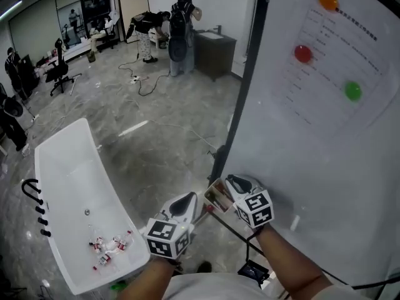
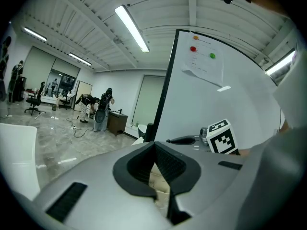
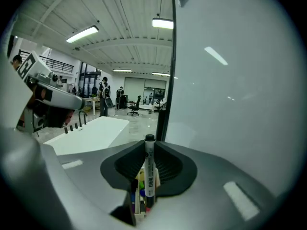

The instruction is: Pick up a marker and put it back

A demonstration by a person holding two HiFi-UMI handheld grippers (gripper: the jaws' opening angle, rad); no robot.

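A white marker (image 3: 149,171) with a black cap stands upright between the jaws of my right gripper (image 3: 149,150), which is shut on it. Right below it is a small open box (image 3: 138,199) of coloured markers; in the head view this box (image 1: 217,197) sits at the whiteboard's lower left edge. There my right gripper (image 1: 234,184) is just right of the box. My left gripper (image 1: 185,206) is just left of it. In the left gripper view its jaws (image 2: 155,150) meet at the tips with nothing held, and the beige box (image 2: 157,180) shows below them.
The whiteboard (image 1: 312,142) fills the right side, with a paper sheet (image 1: 334,55) held by coloured magnets. A white bathtub (image 1: 75,192) with small bottles inside stands at the left. Cables lie on the grey floor (image 1: 162,149), and people stand far behind.
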